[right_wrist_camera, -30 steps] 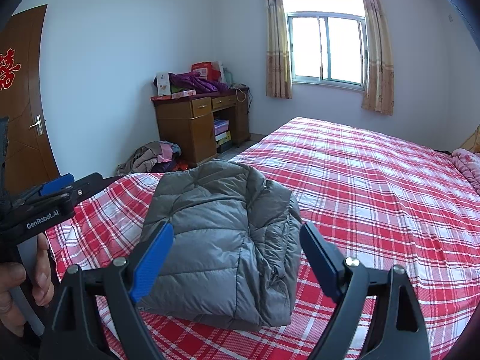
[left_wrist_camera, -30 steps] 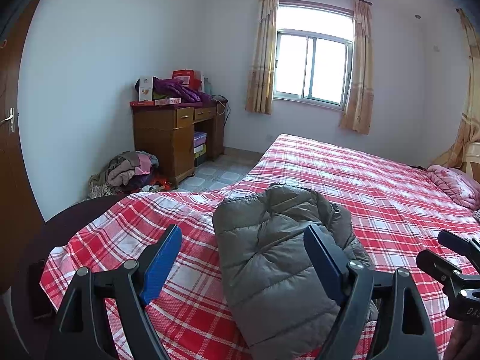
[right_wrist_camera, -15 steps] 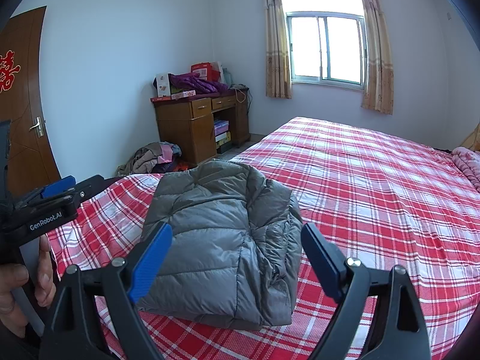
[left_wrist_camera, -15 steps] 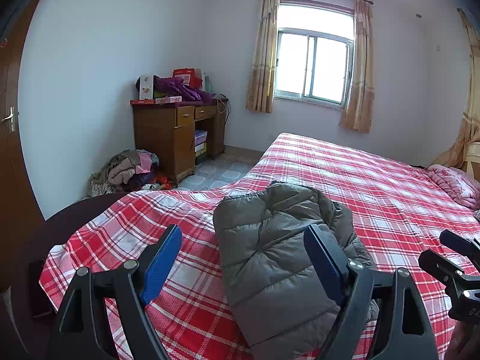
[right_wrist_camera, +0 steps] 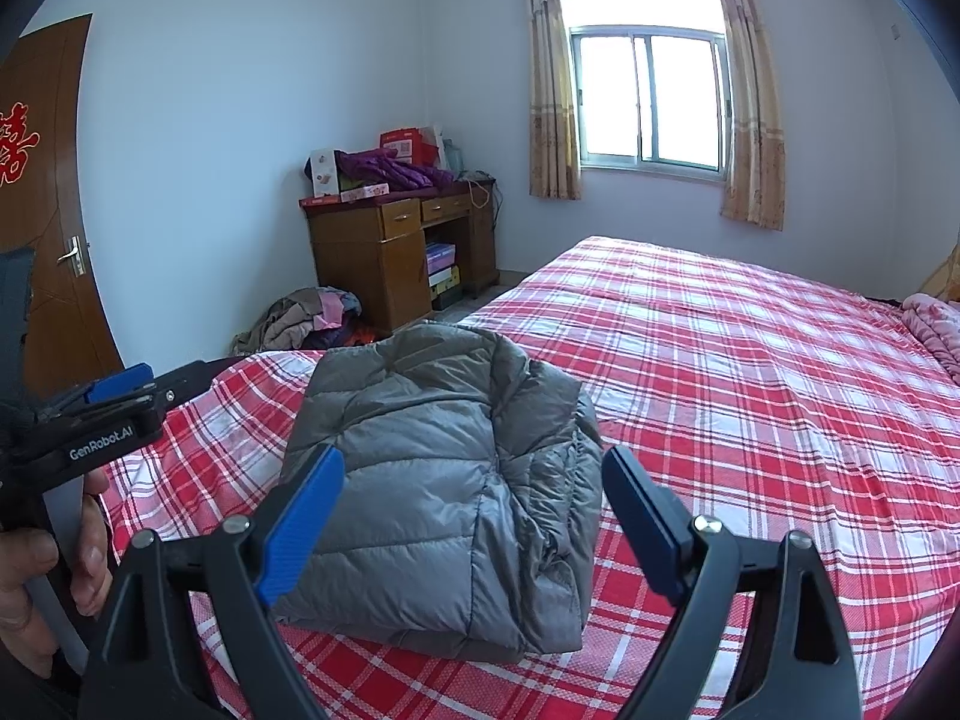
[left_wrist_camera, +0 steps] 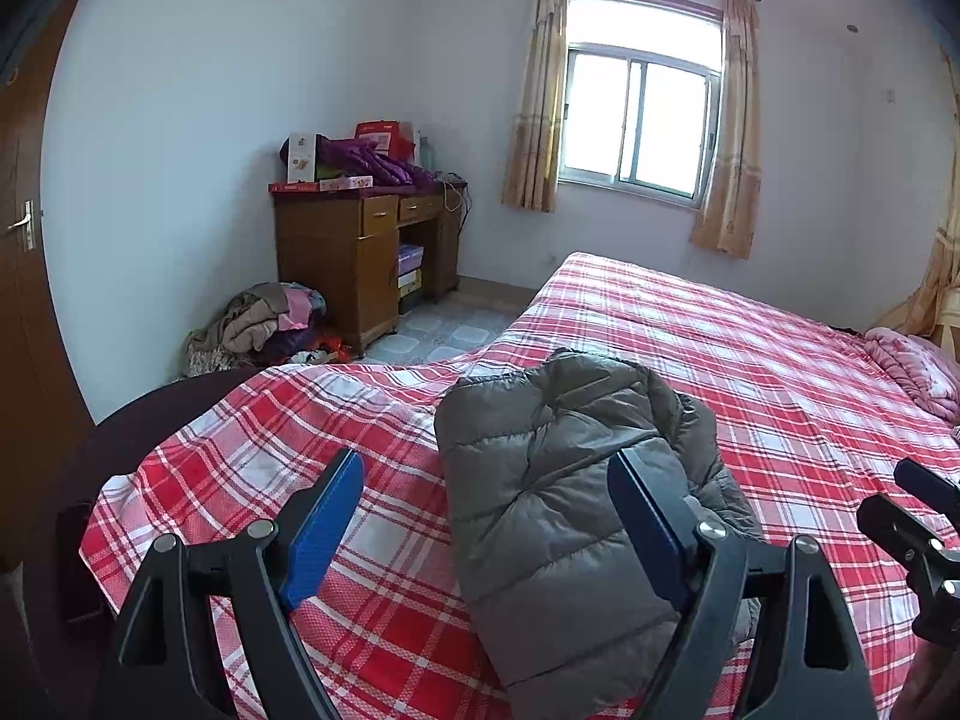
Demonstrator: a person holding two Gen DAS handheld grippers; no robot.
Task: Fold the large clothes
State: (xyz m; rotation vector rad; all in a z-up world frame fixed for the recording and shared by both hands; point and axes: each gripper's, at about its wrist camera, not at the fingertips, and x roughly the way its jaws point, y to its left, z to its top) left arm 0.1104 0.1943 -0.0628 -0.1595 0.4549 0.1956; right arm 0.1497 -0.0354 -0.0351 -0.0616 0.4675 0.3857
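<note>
A grey quilted puffer jacket (left_wrist_camera: 570,492) (right_wrist_camera: 444,480) lies folded into a compact bundle on the red plaid bed (left_wrist_camera: 750,372) (right_wrist_camera: 750,372), near its front corner. My left gripper (left_wrist_camera: 486,474) hovers above and in front of it, open, with nothing between its blue pads. In its own view my right gripper (right_wrist_camera: 474,468) is likewise open over the jacket's near edge, holding nothing. The right gripper (left_wrist_camera: 912,516) also shows at the right edge of the left wrist view. At the left edge of the right wrist view, a hand holds the left gripper (right_wrist_camera: 120,402).
A wooden desk (left_wrist_camera: 360,246) stacked with boxes and purple clothing stands against the far wall. A heap of clothes (left_wrist_camera: 264,330) lies on the floor beside it. A pink blanket (left_wrist_camera: 912,372) sits at the bed's far right. A brown door (right_wrist_camera: 42,210) is on the left.
</note>
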